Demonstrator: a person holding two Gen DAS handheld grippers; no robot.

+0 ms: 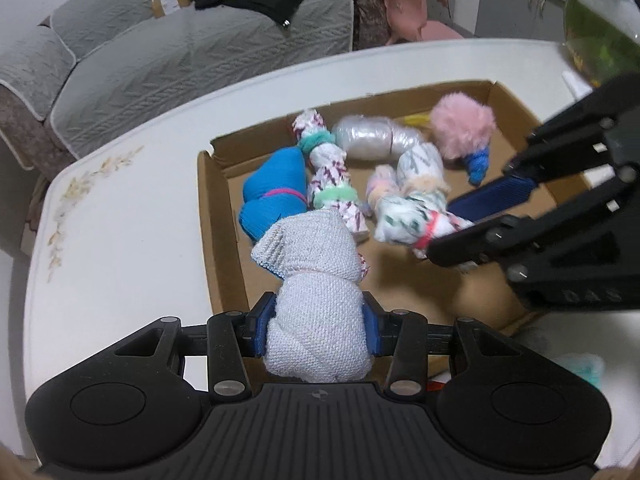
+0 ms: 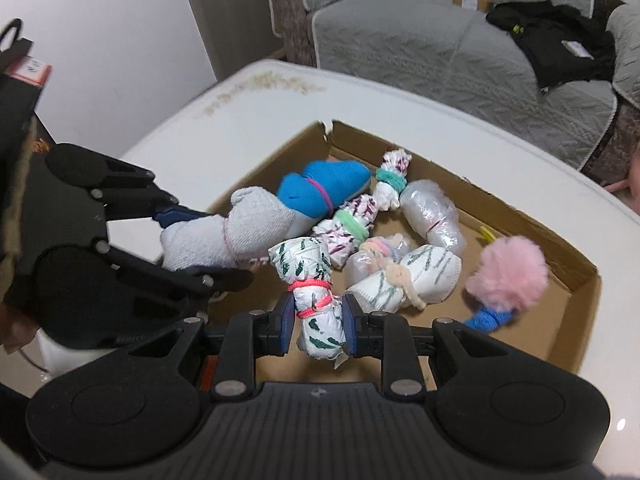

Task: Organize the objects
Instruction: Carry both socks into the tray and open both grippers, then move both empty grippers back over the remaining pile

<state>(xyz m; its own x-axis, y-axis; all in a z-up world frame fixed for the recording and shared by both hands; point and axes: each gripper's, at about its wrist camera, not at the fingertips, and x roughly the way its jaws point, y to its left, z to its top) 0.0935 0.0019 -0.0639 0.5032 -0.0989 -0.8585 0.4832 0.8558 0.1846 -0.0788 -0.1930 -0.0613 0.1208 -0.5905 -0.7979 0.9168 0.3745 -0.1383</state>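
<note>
The left gripper point(image 1: 316, 330) has its jaws clamped on a soft, light grey knit bundle point(image 1: 316, 304) above the cardboard box point(image 1: 218, 236) on the tabletop point(image 1: 120, 248); the right gripper point(image 2: 314, 322) pinches a squashy leaf-print bundle point(image 2: 316, 300) below its pink tie, where a grip should be firmest.

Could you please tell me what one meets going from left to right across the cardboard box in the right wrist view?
Grey knitted bundle → blue sock bundle → clear plastic-wrapped roll → pink fluffy pom-pom.
</note>
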